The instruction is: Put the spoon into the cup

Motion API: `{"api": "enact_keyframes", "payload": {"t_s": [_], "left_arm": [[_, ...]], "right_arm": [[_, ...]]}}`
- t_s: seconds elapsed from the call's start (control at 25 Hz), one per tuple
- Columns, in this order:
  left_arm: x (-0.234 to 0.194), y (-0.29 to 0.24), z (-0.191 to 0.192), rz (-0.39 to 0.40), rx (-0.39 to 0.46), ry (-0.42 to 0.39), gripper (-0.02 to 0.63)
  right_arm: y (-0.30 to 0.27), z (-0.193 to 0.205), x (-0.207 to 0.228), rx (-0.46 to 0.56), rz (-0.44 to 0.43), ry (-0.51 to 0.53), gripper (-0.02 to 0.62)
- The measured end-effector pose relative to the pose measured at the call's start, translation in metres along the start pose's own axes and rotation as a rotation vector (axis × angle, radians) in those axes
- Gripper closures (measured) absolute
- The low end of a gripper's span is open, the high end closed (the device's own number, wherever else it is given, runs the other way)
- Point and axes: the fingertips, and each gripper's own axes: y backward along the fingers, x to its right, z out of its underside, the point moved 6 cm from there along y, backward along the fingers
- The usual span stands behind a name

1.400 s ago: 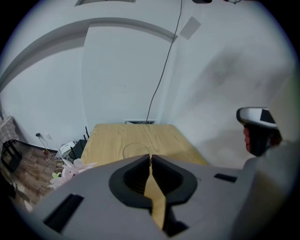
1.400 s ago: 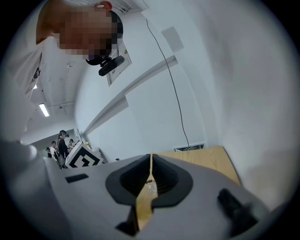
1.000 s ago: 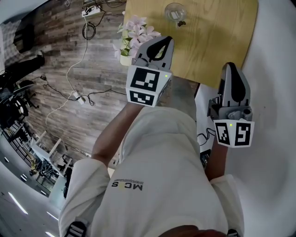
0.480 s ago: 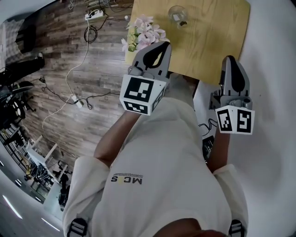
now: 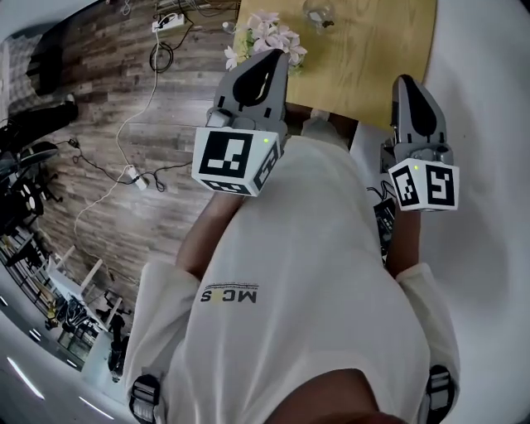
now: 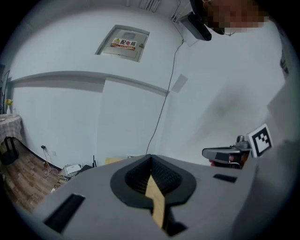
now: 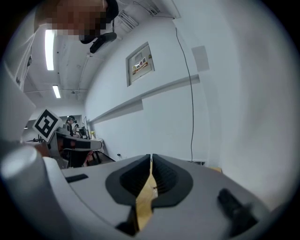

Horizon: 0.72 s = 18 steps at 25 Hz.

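Head view: a wooden table [image 5: 373,58] stands on a plank floor [image 5: 124,99] strewn with cables, beside a white wall. Flowers [image 5: 269,37] sit at its left edge. The glass cup [image 5: 317,12] stands far back on the table, well apart from both grippers; the spoon cannot be made out. The left gripper [image 5: 265,60] and right gripper [image 5: 411,85], held before the chest, point toward the table, jaws pressed together, empty.
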Motion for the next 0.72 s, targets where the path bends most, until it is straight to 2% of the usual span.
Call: {"api": "enact_keyframes", "payload": {"t_s": [0.16, 0.36, 0.72], "left_arm": [[-0.002, 0.019, -0.004, -0.018, 0.035, -0.010, 0.594], [-0.003, 0.027, 0.009, -0.033, 0.035, 0.011, 0.594], [0.016, 0.023, 0.013, 0.007, 0.019, -0.004, 0.594]], "right_arm": [[0.010, -0.001, -0.009, -0.010, -0.029, 0.031, 0.561], [0.024, -0.002, -0.011, -0.005, -0.054, 0.016, 0.563], [0.036, 0.005, -0.014, -0.016, -0.096, 0.006, 0.563]]}}
